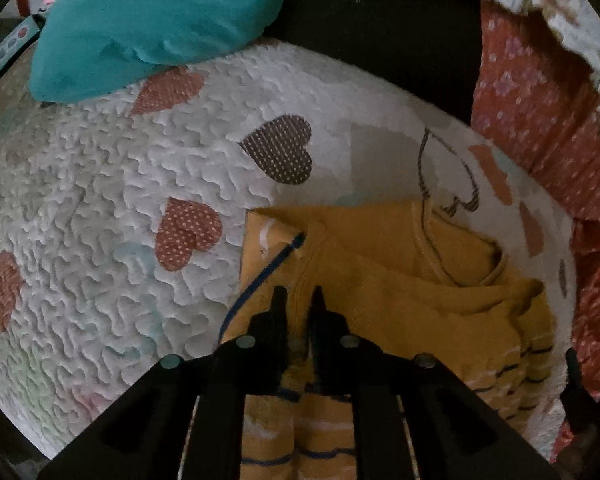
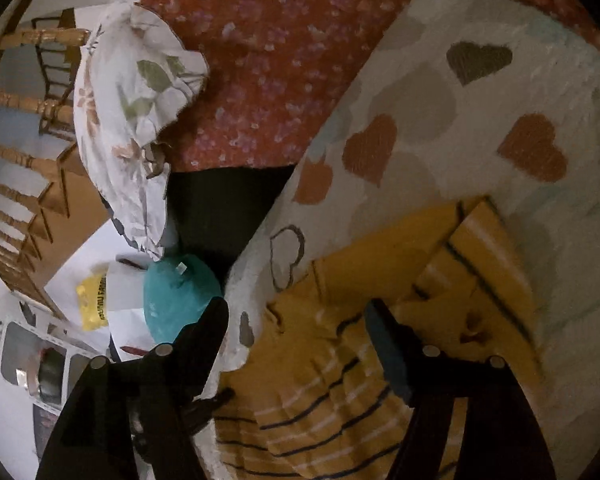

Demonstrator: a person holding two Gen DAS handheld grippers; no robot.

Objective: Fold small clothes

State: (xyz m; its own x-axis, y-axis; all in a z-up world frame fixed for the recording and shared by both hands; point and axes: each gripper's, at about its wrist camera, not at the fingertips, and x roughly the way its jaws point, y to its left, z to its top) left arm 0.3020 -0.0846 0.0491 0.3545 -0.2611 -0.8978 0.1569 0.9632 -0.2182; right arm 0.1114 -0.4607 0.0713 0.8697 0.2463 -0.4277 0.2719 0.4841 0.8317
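A small mustard-yellow garment with dark and white stripes lies partly folded on a white quilt with heart patches. My left gripper has its jaws nearly closed, pinching a raised fold of the yellow fabric near its left edge. In the right wrist view the same garment lies crumpled under my right gripper, whose jaws stand wide apart and hold nothing, above the garment's striped part.
A teal cushion lies at the quilt's far edge, also in the right wrist view. A red floral sheet, a white floral pillow and a wooden chair lie beyond the quilt.
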